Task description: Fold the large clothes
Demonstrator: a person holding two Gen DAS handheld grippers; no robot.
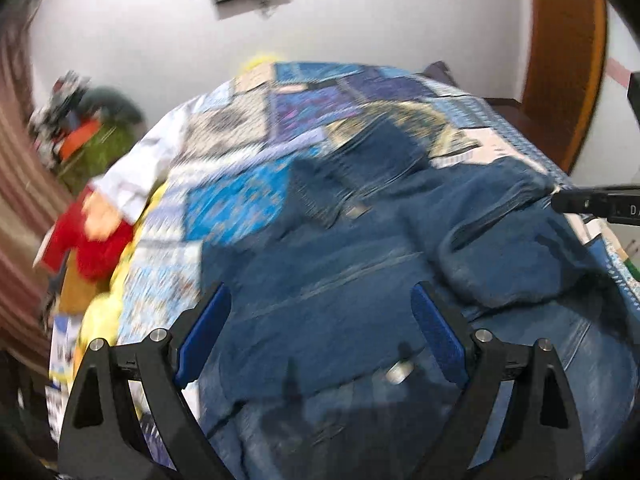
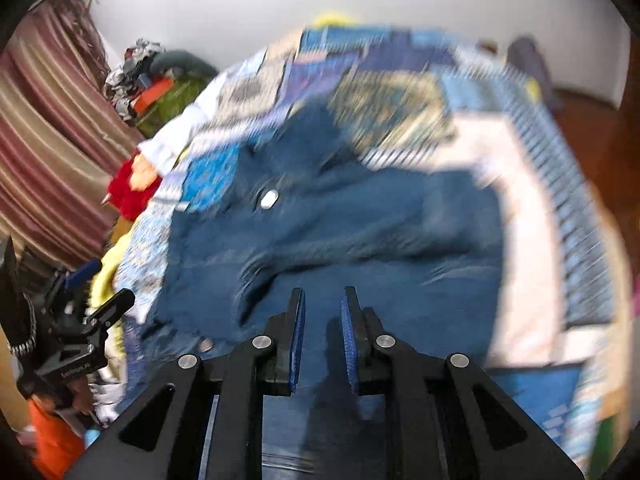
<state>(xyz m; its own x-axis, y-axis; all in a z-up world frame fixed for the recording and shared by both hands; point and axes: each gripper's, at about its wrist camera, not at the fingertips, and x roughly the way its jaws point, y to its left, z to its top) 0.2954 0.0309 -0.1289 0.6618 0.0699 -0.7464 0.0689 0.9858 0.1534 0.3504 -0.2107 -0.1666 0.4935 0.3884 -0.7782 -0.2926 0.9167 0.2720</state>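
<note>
While both views are smeared by motion blur, a dark blue denim garment (image 1: 360, 272) lies rumpled across the middle of a patchwork bedspread (image 1: 248, 128) of blue, cream and gold squares, its metal button (image 2: 269, 199) glinting left of center in the right wrist view. No basket or bin is clearly visible; a loose heap of clothes (image 1: 92, 128), green, orange and patterned, sits at the upper left against a striped curtain (image 2: 52, 148), with a fuzzy red item (image 1: 96, 240) at the bedspread's left edge. At the bottom of its frame, the left gripper (image 1: 322, 308) is spread wide above the denim, grasping nothing. The right gripper (image 2: 323, 312) is clenched, its ribbed blue pads (image 2: 298, 340) drawn close together; whether cloth is pinched between them cannot be told.
</note>
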